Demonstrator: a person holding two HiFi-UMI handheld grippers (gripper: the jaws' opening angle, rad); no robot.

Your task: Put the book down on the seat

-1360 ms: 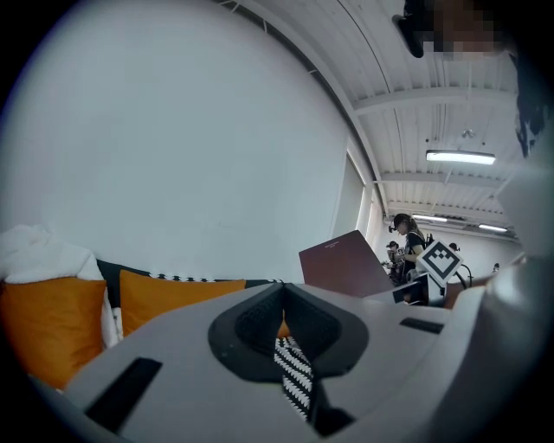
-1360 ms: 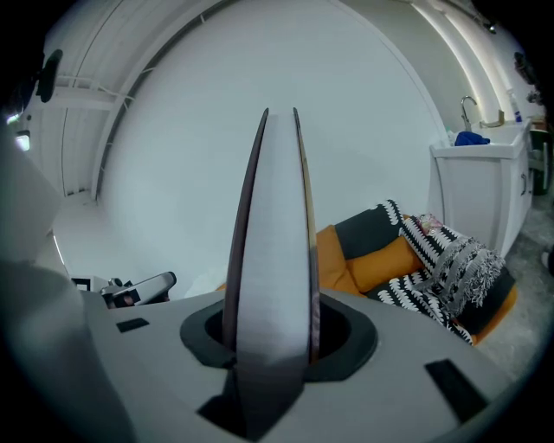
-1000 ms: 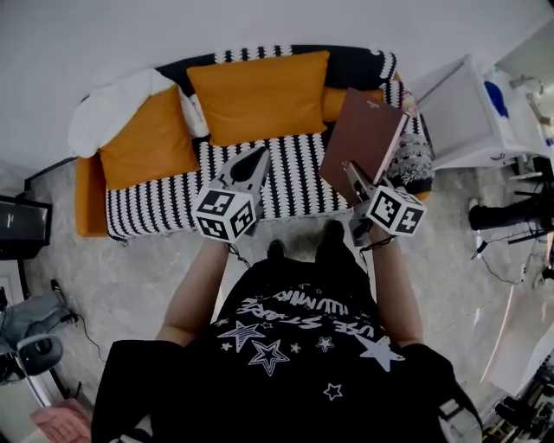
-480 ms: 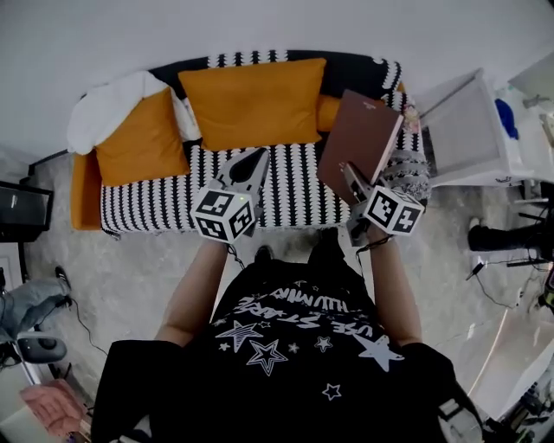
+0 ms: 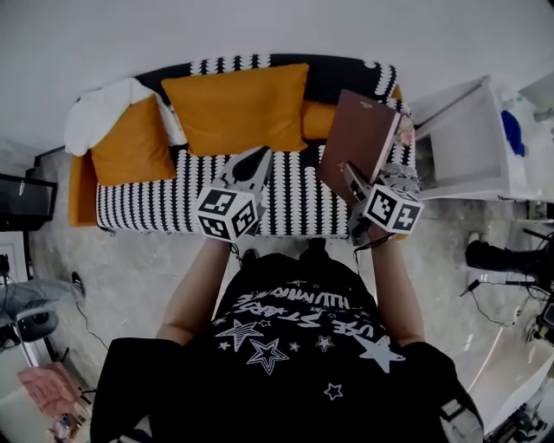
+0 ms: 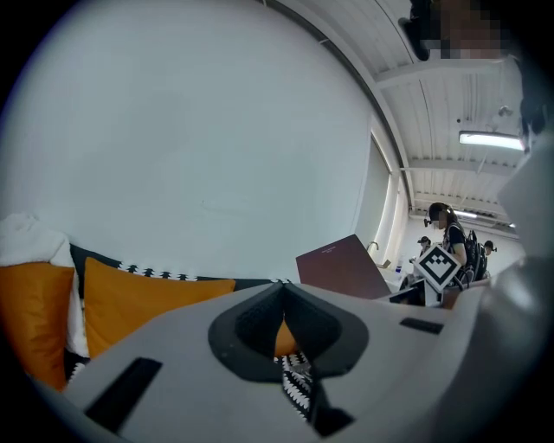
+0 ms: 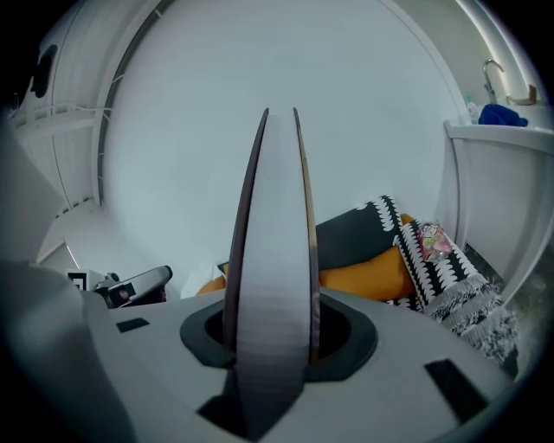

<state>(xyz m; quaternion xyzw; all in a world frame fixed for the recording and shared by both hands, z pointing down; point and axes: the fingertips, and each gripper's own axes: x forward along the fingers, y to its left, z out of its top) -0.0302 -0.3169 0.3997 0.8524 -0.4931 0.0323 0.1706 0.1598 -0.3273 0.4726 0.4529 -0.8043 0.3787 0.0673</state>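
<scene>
Nearest the camera is the person's black shirt (image 5: 294, 342) printed with white stars, and both forearms reach forward from it over a grey floor (image 5: 130, 268). The left gripper (image 5: 256, 156) hangs above the front part of the sofa seat with its jaws closed tip to tip and nothing held between them; through the slit below the tips only a sliver of orange cushion and striped cover shows. The right gripper (image 5: 350, 176) is clamped on the lower edge of the book (image 5: 359, 137), and in the right gripper view the book stands edge-on between the two pads, the pale page block filling the gap between its dark covers. The book is a closed, dark brown hardback, held up in the air and tilted, over the right end of the sofa, not resting on the seat. Beyond the grippers lies the seat (image 5: 299, 203), draped in a black and white striped cover. Against the sofa's back lean a large orange cushion (image 5: 234, 105) near the middle and a second orange cushion (image 5: 130, 143) towards the left end, with a white blanket (image 5: 97, 111) bunched behind that one. Just past the sofa's right end stands a white cabinet (image 5: 467, 143). Behind everything is a plain pale wall (image 5: 260, 26).
</scene>
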